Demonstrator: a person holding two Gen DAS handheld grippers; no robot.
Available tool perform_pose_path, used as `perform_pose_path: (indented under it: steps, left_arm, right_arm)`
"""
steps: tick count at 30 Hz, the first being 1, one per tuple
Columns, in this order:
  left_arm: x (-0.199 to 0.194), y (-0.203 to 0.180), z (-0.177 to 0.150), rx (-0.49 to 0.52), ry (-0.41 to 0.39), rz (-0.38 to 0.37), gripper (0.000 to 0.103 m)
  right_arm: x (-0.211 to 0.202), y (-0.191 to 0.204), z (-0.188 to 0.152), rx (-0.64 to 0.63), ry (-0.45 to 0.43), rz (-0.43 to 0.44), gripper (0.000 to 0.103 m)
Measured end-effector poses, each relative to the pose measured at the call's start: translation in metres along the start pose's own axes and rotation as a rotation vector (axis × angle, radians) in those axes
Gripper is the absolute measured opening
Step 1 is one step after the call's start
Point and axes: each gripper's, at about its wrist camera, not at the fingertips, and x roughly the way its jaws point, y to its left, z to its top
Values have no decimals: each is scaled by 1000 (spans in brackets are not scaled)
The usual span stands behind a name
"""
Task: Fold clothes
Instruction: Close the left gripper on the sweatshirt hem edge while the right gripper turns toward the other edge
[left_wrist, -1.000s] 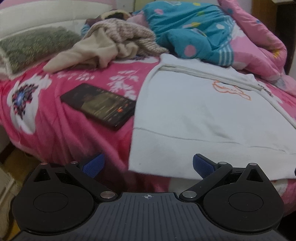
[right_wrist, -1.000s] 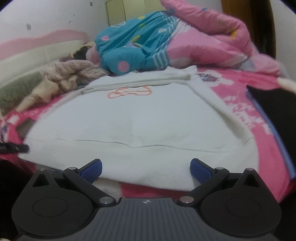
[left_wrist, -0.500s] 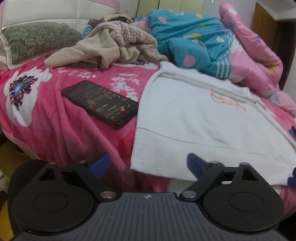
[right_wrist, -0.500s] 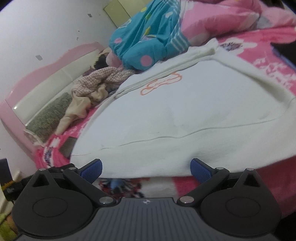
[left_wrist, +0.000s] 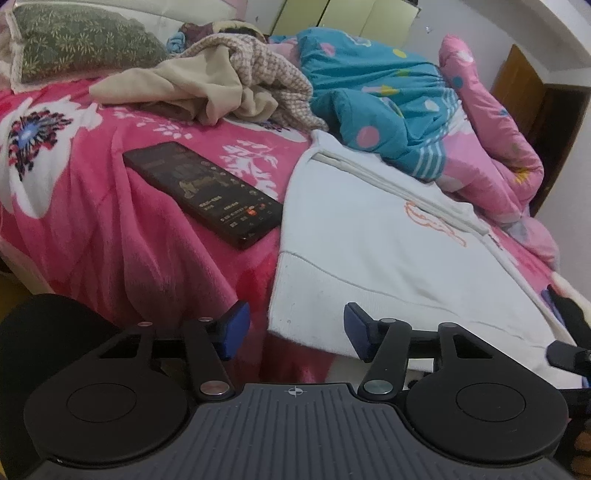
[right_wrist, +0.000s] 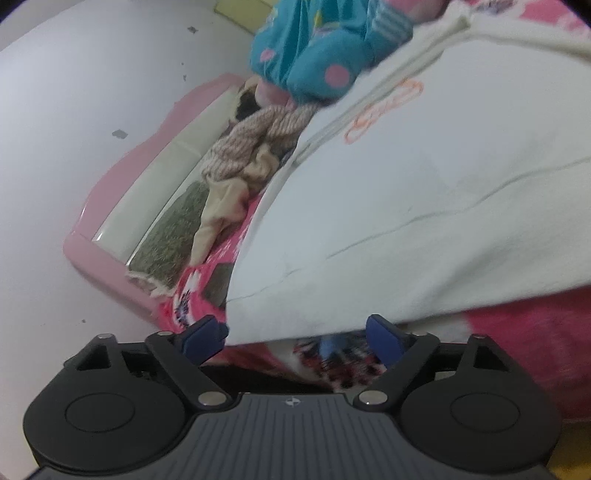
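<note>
A white sweater (left_wrist: 388, 251) lies spread flat on the bed, over a pink flowered blanket (left_wrist: 92, 229), with its hem at the near edge of the mattress and an orange outline drawing (left_wrist: 436, 223) on the chest part. The left gripper (left_wrist: 293, 332) hangs just before the near left corner of the hem, its blue-tipped fingers (left_wrist: 234, 328) standing wide apart with nothing between them. The right gripper (right_wrist: 295, 338) is tilted and waits close under the hem of the same sweater (right_wrist: 424, 192), also spread wide and empty; I cannot tell if its fingers touch the cloth, because this view is blurred. Just beside the sweater, on the left, a dark phone (left_wrist: 201, 192) rests on the blanket with its screen lit. Farther back there is a heap of beige and knitted clothes (left_wrist: 207, 86), and next to it a bundled blue quilt with dots (left_wrist: 376, 99) and a pink quilt (left_wrist: 491, 147). A green patterned pillow (left_wrist: 81, 42) leans at the head of the bed. No basket or box is visible; all things lie directly on the bed.
</note>
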Motion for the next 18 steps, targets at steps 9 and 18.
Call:
perform_pose_path:
  steps: [9, 18]
  left_arm:
    - [9, 13, 0, -54, 34, -51, 42]
    - [8, 21, 4, -114, 29, -108, 9]
  right_arm:
    - [36, -4, -6, 117, 91, 110, 78]
    - [71, -17, -15, 294, 154, 207, 69]
